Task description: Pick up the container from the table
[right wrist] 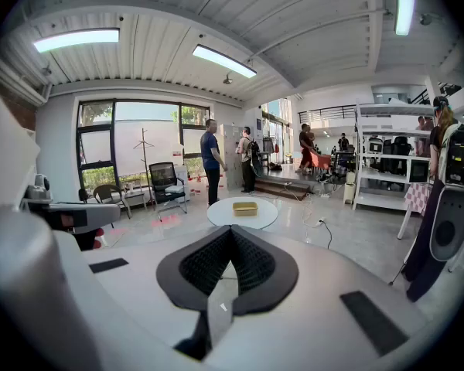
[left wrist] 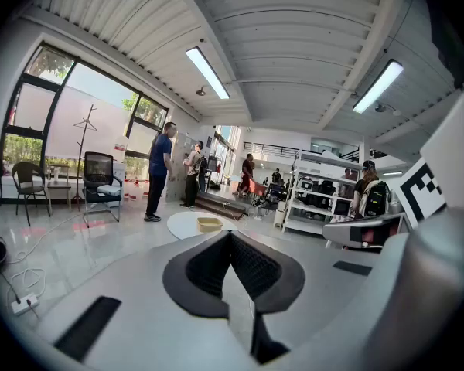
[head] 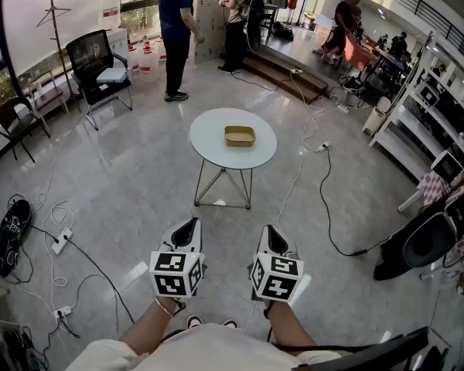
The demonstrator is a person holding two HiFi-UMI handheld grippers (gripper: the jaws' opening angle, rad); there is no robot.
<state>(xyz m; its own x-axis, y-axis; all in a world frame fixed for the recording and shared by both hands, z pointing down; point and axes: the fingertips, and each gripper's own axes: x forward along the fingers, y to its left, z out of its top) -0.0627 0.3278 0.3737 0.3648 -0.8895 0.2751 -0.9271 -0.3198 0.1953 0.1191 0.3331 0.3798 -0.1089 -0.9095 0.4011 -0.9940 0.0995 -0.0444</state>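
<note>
Left gripper point(left wrist: 230, 235): jaws closed fully together, pads meeting at the tips, nothing between them. Right gripper point(right wrist: 232, 229): likewise closed tip to tip and empty. Both are held side by side at the bottom of the head view, a little apart, each tilted slightly downward and aimed across the floor toward the table point(head: 214, 144). Neither gripper touches anything. The table is round, pale-topped, on thin metal legs, and stands well apart from the grippers in the middle of the open tiled floor. The container point(head: 240, 136) – a shallow, tan, rectangular tray – sits upright on the tabletop, near its centre, toward the far side. Beyond the table, two people point(head: 175, 29) stand near a low step, backs to the camera. A black office chair point(head: 99, 68) stands to the left rear. A white power strip point(head: 60, 240) and loose cables lie on the floor at left – a black cable point(head: 325, 207) runs along the floor right of the table. White shelving point(head: 414, 122) lines the right side.
</note>
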